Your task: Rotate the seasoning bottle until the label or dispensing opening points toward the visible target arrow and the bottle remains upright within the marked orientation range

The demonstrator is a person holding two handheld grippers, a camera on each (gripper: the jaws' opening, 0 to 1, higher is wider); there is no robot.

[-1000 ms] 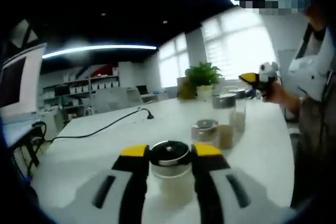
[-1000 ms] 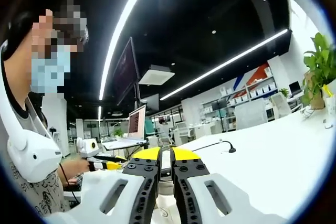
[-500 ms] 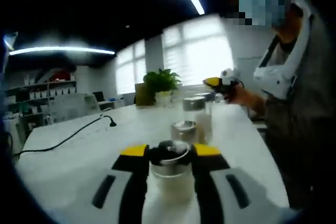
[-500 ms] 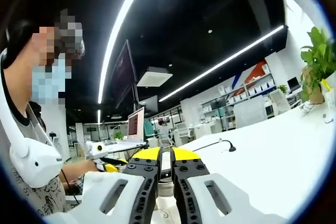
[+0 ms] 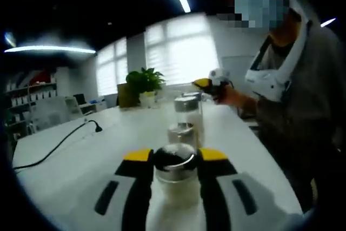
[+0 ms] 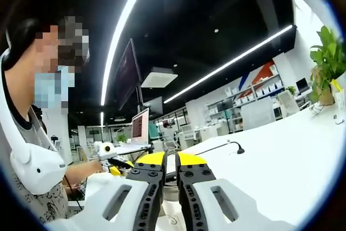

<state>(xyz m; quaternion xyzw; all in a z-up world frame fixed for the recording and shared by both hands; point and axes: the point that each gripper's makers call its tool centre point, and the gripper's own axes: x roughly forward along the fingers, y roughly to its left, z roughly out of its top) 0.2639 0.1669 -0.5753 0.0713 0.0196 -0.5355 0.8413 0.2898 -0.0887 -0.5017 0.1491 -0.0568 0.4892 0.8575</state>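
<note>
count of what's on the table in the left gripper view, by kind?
Glass seasoning bottles with metal caps: 3 (one between the left tongs, at;;)
Potted plant: 1
Black cable: 1
Total: 5

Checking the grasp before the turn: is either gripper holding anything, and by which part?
The left gripper clamps the seasoning bottle just below its metal cap. The right gripper is shut on nothing.

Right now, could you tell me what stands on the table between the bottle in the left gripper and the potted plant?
In the left gripper view, two more metal-capped jars stand in a row between the held bottle and the potted plant.
</note>
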